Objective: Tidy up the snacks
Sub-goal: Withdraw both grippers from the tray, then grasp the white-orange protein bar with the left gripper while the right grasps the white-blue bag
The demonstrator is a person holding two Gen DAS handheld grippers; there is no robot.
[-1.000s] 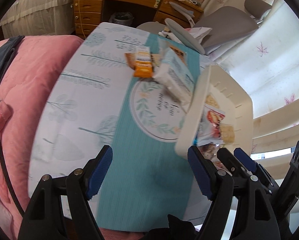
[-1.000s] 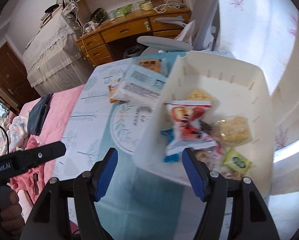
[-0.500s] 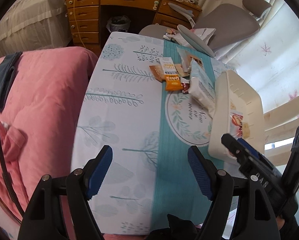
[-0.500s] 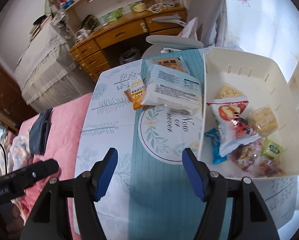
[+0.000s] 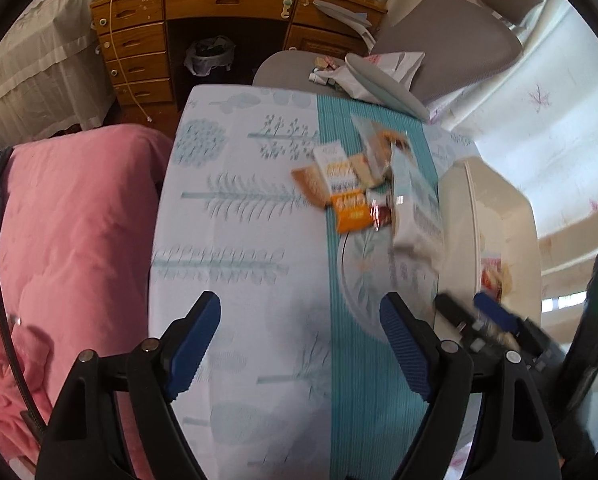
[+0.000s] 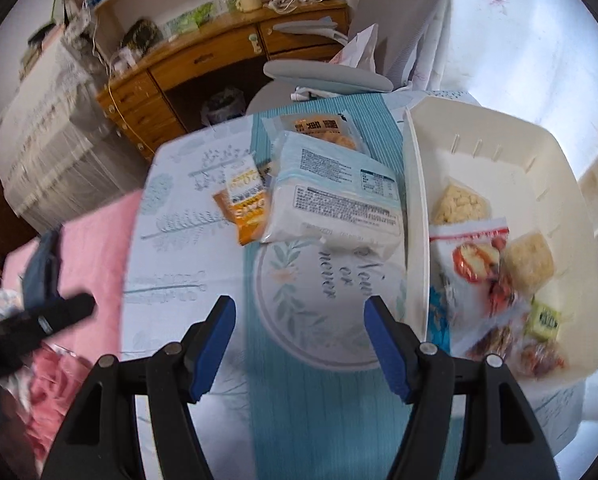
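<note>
Hovering above the table point(image 5: 239, 240), the left gripper point(image 5: 301, 344) had nothing between its blue pads, and its jaws were opening. Right gripper point(image 6: 299, 344) likewise stood open and empty over the teal runner point(image 6: 323, 412) at lower centre of its frame.

Loose snacks lay in a cluster at the upper centre of the right wrist view: a large white packet point(image 6: 335, 200) just left of the bin wall, an orange bar point(image 6: 251, 212) to its left with a white-and-yellow wrapper point(image 6: 243, 184) overlapping it, and a clear pack of biscuits point(image 6: 323, 130) behind, partly under the white packet. In the left wrist view the same cluster sat right of centre, blurred.

White plastic bin point(image 6: 499, 136) filled the right side of the right wrist view, resting on the table. Inside it: a red-and-white bag point(image 6: 475, 260), two pale puffed cakes in clear wrap, a small green packet point(image 6: 543, 318), a blue wrapper point(image 6: 439, 316) at the near wall, and some brownish items too blurred to tell.

Pink bedding point(image 5: 67, 240) lay along the left of the table. Wooden desk point(image 5: 219, 4) and grey chair point(image 5: 447, 48) stood beyond, at the top of the frame.
</note>
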